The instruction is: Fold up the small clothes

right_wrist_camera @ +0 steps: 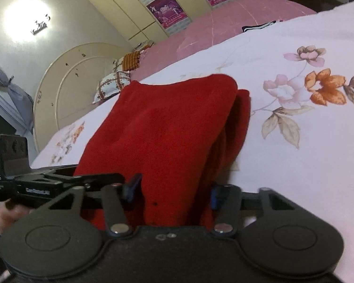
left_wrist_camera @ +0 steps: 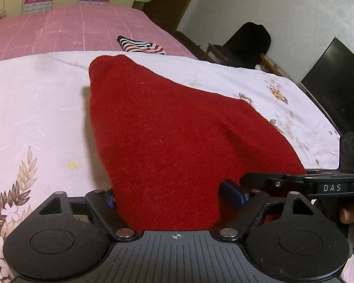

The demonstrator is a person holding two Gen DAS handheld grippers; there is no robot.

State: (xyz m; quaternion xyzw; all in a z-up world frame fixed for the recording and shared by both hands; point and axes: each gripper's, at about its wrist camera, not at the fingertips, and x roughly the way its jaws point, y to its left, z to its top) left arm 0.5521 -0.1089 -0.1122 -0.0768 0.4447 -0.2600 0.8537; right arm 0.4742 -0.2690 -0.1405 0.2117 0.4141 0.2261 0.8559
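Note:
A red fleece garment lies folded on the white floral sheet. My left gripper is shut on its near edge, with the cloth bunched between the blue pads. In the right wrist view the same red garment shows folded layers along its right side. My right gripper is shut on its near edge too. Each gripper shows at the side of the other's view, so they hold the garment close together.
A striped folded cloth lies farther back on the pink bedspread. A dark chair and a black screen stand right of the bed. Pillows and a round headboard are at the bed's head.

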